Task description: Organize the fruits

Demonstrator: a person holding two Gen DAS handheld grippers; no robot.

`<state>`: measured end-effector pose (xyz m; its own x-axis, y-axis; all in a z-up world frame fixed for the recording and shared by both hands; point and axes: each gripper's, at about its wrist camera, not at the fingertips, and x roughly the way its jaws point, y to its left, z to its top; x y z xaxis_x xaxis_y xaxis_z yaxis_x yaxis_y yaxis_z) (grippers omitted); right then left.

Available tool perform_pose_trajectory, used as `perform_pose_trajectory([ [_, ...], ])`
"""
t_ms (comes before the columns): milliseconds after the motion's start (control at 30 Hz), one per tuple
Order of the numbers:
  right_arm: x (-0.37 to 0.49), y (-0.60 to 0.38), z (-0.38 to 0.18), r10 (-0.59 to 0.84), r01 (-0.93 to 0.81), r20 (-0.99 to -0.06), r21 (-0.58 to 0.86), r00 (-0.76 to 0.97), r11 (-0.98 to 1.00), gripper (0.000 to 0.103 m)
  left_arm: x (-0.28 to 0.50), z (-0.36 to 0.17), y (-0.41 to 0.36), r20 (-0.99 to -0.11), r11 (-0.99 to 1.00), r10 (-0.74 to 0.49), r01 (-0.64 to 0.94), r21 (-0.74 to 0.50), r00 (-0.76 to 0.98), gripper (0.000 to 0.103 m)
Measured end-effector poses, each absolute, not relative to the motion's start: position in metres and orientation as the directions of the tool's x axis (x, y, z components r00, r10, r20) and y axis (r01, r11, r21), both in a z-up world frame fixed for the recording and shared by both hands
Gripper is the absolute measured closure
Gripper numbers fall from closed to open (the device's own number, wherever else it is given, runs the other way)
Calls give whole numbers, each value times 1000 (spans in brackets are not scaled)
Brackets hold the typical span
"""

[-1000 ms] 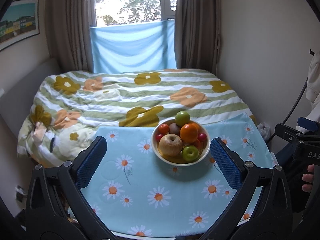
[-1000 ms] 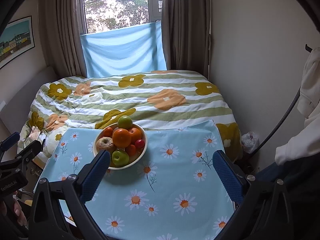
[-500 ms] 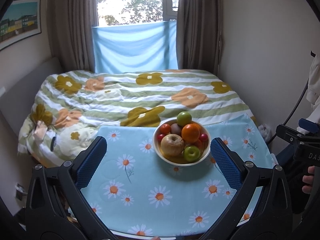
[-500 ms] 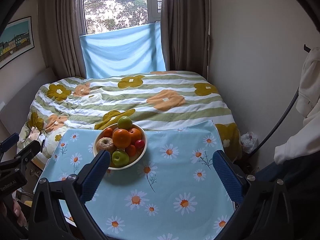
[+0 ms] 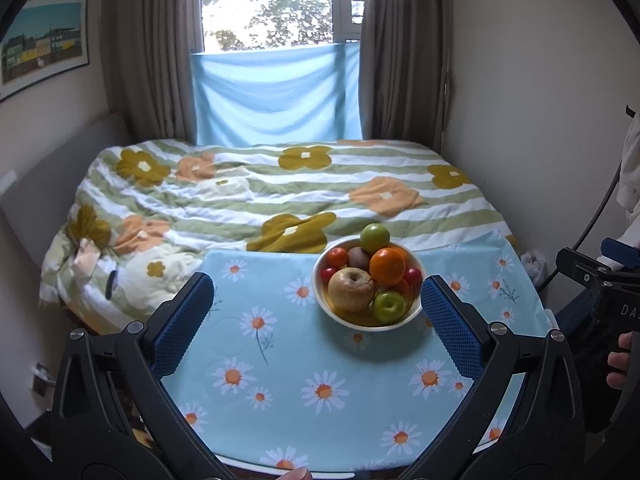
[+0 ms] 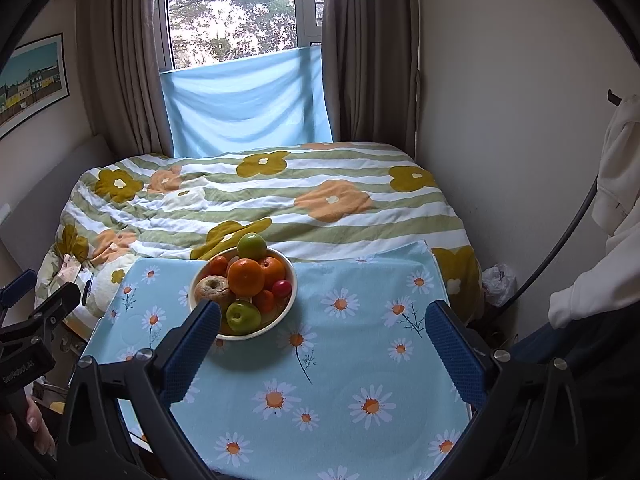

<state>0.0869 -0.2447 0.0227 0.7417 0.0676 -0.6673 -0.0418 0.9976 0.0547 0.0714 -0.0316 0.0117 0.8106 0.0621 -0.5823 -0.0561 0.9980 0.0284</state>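
Note:
A white bowl (image 5: 326,309) heaped with fruit stands on the far half of a table with a blue daisy cloth (image 5: 312,368). In it lie a brownish apple (image 5: 351,289), an orange (image 5: 387,266), two green apples (image 5: 388,306) (image 5: 374,238) and small red fruits. My left gripper (image 5: 316,294) is open, hanging above the table's near side, the bowl just inside its right finger. From the right wrist view the bowl (image 6: 289,312) sits ahead to the left. My right gripper (image 6: 322,324) is open and holds nothing; its left finger overlaps the bowl's near rim.
Behind the table lies a bed (image 5: 280,192) with a striped flower quilt, then curtains and a window. A wall runs along the right, with a white garment (image 6: 616,184) hanging there. A plastic bag (image 6: 498,282) lies on the floor by the table's right corner.
Both views have shifted slightly: the bowl sits a little higher and closer in the left wrist view, and the right gripper has edged forward toward the bowl. Both grippers stay open.

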Motion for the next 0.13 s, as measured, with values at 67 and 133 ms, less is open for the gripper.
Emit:
perform_pose_trajectory([
  [67,86,-247,24,71,-44,-665,57,743,997,1,69,13,-31,-576,998,67,-58,35,815,0],
  [133,85,-248,26,72,-44,-664,58,744,997,1,67,14,-32,-568,998,70,-59,38,820,0],
])
